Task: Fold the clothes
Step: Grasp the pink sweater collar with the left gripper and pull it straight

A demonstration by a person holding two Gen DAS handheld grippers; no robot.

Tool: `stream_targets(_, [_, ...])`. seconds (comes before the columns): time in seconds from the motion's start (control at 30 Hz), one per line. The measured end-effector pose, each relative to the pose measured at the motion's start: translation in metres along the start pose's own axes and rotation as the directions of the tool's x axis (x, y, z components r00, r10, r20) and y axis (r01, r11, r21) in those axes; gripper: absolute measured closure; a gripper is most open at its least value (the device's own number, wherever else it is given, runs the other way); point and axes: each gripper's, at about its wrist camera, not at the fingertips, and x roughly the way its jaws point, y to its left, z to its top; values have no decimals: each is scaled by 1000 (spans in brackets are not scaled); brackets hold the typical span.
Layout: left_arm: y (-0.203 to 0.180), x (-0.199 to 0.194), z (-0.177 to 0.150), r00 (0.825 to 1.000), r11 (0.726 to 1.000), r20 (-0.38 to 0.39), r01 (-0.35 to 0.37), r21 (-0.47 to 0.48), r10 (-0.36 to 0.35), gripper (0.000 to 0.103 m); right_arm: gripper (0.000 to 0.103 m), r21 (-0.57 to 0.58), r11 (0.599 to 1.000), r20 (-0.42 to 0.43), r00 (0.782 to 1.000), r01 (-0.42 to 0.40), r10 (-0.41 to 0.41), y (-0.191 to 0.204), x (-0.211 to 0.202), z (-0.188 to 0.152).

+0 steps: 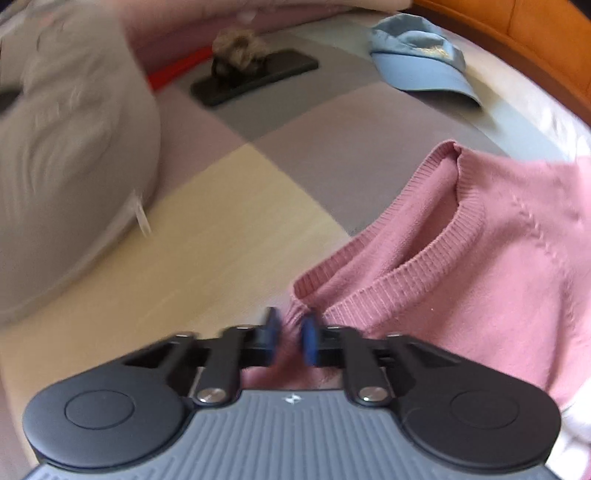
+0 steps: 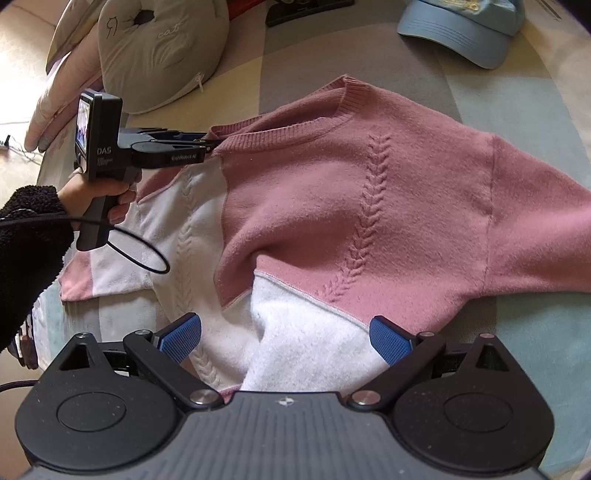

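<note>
Sweater [image 2: 354, 206], pink with white panels, lies mid-frame on the bed [image 2: 517, 362]; my left gripper [image 1: 291, 338] pinches its collar, my right gripper [image 2: 286, 341] gapes empty over the hem, left view blurred

A bed cover [image 2: 295, 70] in broad blocks of grey, cream, mauve and pale blue carries everything. A pink and white knitted sweater [image 2: 354, 206] lies spread across it, collar toward the far side. Beyond it rest a light blue cap [image 2: 461, 33], a grey cat-shaped cushion [image 2: 162, 51] and a dark flat phone [image 1: 255, 79] with a brownish fluffy lump [image 1: 240, 48] on top
</note>
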Motion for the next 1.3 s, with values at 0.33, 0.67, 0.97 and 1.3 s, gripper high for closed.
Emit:
stream_targets(0.33, [34, -19, 0, 995, 978, 89, -27, -207, 46, 90, 3, -20, 1000, -1, 1000, 11, -11, -2, 5, 10])
stream_targets(0.67, [-12, 9, -2, 998, 993, 18, 64, -100, -62, 78, 3, -2, 1000, 8, 1000, 27, -27, -8, 15, 18])
stream_targets(0.97, [7, -16, 6, 997, 974, 71, 24, -224, -8, 67, 3, -7, 994, 80, 991, 110, -109, -34, 8, 24])
stream_targets(1.3, [-31, -39, -50, 997, 972, -9, 72, -222, -76, 40, 3, -90, 973, 240, 953, 211, -184, -60, 58, 70])
